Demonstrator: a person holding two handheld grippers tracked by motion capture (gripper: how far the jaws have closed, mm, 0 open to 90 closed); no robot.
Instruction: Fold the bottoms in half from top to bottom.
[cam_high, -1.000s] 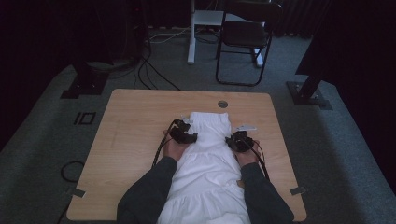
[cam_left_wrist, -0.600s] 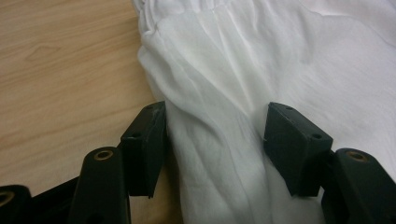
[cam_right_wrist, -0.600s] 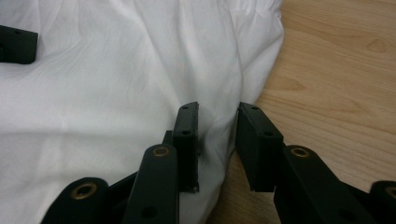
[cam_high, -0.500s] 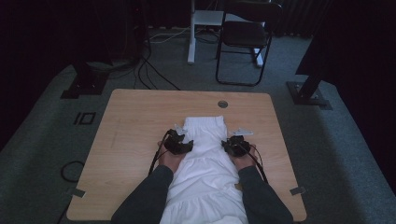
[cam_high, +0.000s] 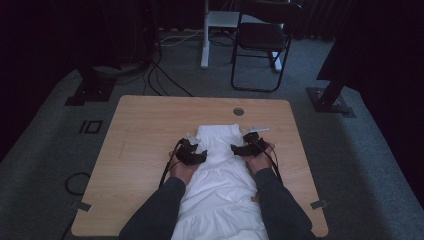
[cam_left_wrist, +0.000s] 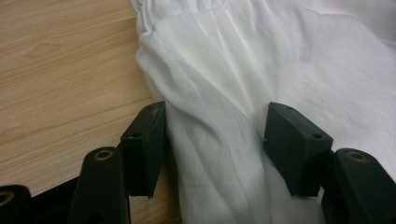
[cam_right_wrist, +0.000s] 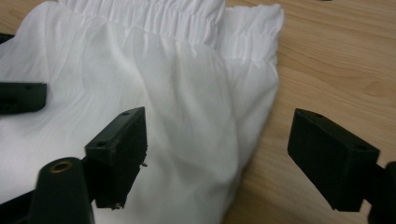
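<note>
**White garment flat on the table, a gripper at each edge**

The wooden table (cam_high: 150, 130) carries a white garment (cam_high: 220, 185) that lies lengthwise along its middle, the gathered elastic band at the far end and the lower part running off the near edge between the person's dark sleeves. The cloth is spread flat, with soft creases running down from the band.

The left gripper (cam_high: 192, 152) sits at the garment's left edge, a little below the band. In the left gripper view (cam_left_wrist: 215, 149) its fingers stand partly spread with a raised fold of the cloth's edge between them; the fold fills much of the gap, but whether the fingers pinch it I cannot tell.

The right gripper (cam_high: 248, 145) sits at the opposite edge, level with the left one. Its fingers have just been opening and now stand wide apart (cam_right_wrist: 217, 154), one above the cloth, the other over bare wood, with the garment's edge lying loose between them.
</note>
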